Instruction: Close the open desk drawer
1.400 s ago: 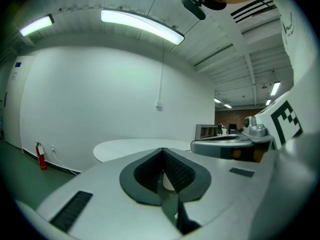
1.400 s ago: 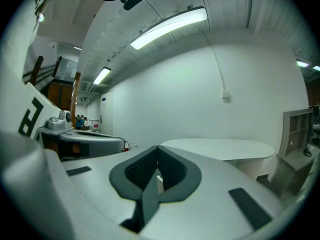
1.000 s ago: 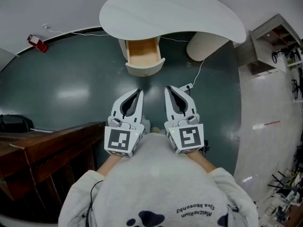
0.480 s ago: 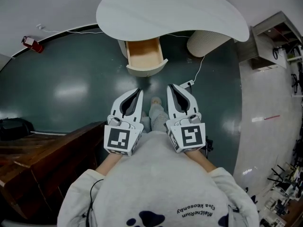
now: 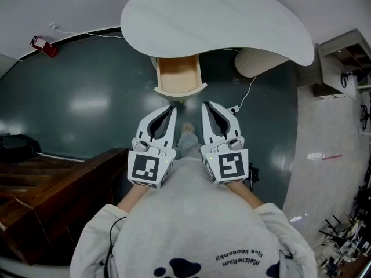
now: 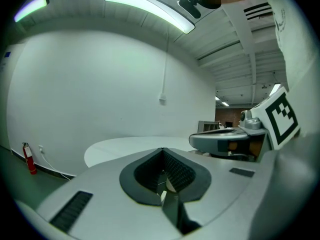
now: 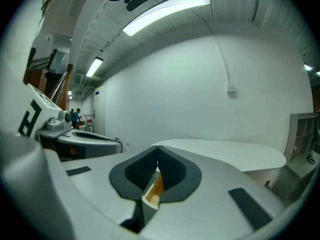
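The open drawer (image 5: 178, 74) juts out from under the near edge of the white desk (image 5: 214, 22), left of its middle, with its pale wooden inside showing. The left gripper (image 5: 170, 109) and right gripper (image 5: 204, 105) hang side by side near the drawer's rounded front. Both point toward it, each with its jaws pressed together on nothing.

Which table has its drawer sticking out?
The white curved desk: a pale wooden drawer juts out from under its top. The dark brown table at the left shows no drawer pulled out.
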A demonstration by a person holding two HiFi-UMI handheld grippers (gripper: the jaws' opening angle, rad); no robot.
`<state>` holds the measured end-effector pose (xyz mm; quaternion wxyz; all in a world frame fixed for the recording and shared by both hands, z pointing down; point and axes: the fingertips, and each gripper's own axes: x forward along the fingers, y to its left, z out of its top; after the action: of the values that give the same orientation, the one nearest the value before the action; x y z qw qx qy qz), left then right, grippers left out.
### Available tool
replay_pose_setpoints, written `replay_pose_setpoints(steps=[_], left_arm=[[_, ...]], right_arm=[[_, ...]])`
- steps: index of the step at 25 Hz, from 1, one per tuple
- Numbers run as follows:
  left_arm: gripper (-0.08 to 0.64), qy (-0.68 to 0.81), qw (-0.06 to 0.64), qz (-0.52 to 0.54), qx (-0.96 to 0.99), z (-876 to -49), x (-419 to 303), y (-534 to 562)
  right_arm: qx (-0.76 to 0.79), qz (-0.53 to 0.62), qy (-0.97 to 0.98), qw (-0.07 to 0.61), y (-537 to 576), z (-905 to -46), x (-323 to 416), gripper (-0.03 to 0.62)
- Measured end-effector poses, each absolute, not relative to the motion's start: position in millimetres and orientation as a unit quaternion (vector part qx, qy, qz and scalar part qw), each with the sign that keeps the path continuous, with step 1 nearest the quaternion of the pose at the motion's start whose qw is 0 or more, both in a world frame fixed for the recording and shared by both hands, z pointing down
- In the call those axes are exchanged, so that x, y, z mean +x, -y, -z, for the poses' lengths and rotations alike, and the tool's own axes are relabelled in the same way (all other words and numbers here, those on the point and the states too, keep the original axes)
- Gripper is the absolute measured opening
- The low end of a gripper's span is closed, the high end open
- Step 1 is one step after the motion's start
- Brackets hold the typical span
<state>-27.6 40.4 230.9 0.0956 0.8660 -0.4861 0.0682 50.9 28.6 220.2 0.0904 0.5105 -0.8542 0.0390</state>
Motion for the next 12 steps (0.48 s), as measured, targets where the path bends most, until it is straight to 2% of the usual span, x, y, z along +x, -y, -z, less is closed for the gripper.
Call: replay_pose_setpoints(steps=[12], left_arm=[[0.009, 0.513, 0.098, -0.061, 0.851, -229.9, -3.8, 10.3]], right_arm=[[0.462, -0.038, 0.882, 0.081, 33.3, -226.2, 62.1, 0.017]])
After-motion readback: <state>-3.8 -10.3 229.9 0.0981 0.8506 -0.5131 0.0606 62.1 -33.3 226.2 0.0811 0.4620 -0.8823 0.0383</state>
